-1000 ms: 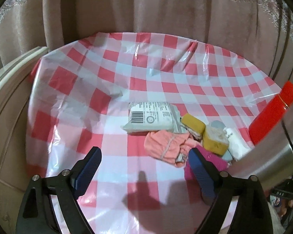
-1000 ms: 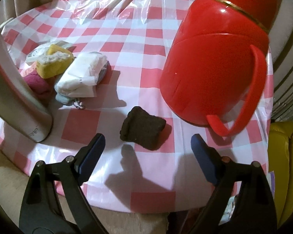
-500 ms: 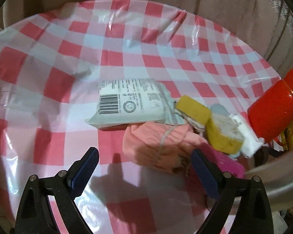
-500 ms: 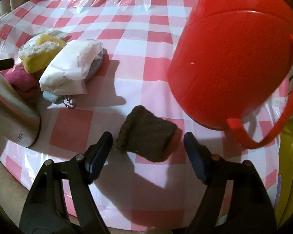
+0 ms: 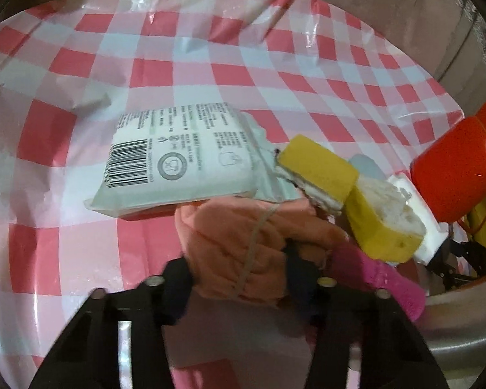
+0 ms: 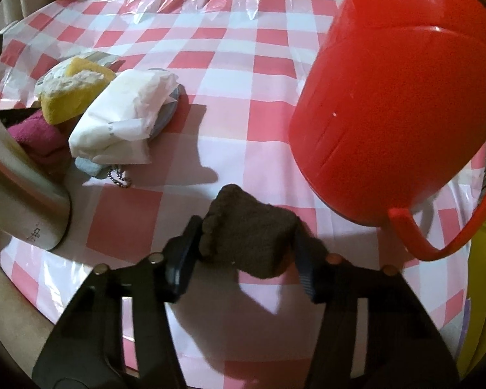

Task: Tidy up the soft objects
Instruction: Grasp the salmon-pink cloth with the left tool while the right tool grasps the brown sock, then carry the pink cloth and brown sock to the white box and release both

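Left wrist: left gripper (image 5: 239, 269) closing on peach cloth (image 5: 243, 243) | right gripper (image 6: 243, 256) closing on brown cloth (image 6: 246, 236)

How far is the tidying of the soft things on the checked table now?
Nothing looks sorted yet. In hand: the left gripper is closing on the peach cloth, the right gripper on the brown cloth. Left: yellow sponges, white packet, magenta cloth in a heap.
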`<act>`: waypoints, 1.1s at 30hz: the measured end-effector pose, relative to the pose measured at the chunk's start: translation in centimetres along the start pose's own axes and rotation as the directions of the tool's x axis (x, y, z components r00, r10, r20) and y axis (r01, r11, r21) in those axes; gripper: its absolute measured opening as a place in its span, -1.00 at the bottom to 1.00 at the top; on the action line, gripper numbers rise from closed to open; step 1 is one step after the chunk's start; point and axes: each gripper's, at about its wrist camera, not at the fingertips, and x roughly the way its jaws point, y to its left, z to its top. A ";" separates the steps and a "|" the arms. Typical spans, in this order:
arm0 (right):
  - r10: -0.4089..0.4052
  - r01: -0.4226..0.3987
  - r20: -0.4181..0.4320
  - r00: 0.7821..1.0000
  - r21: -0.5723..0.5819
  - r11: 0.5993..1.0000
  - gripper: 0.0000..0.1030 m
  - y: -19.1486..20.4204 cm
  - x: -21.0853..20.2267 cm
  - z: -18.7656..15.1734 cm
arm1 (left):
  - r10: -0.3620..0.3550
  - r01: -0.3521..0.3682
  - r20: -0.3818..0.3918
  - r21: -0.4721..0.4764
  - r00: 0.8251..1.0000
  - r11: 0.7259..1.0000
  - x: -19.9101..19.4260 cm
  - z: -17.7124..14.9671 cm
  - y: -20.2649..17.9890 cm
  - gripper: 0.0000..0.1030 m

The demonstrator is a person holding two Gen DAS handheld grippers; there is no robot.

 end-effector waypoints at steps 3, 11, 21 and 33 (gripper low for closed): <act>-0.002 0.002 0.007 1.000 -0.007 1.000 -0.10 0.1 -0.3 -0.1 | 0.004 -0.004 0.005 -0.020 1.000 1.000 -0.6 -0.5 0.2 -0.34; -0.004 0.006 0.044 0.999 -0.035 0.999 -0.17 0.8 -2.1 -0.5 | 0.043 -0.041 0.036 -0.076 0.998 0.996 -3.4 -2.9 1.7 -0.50; -0.006 0.009 0.086 0.996 -0.032 0.999 -0.18 0.7 -5.0 -1.5 | 0.173 -0.159 0.101 -0.137 0.980 0.978 -7.9 -6.0 2.0 -0.54; -0.002 0.005 0.131 0.991 -0.025 1.000 -0.19 0.7 -8.6 -3.4 | 0.352 -0.289 0.180 -0.303 0.919 0.908 -13.6 -9.5 4.3 -0.54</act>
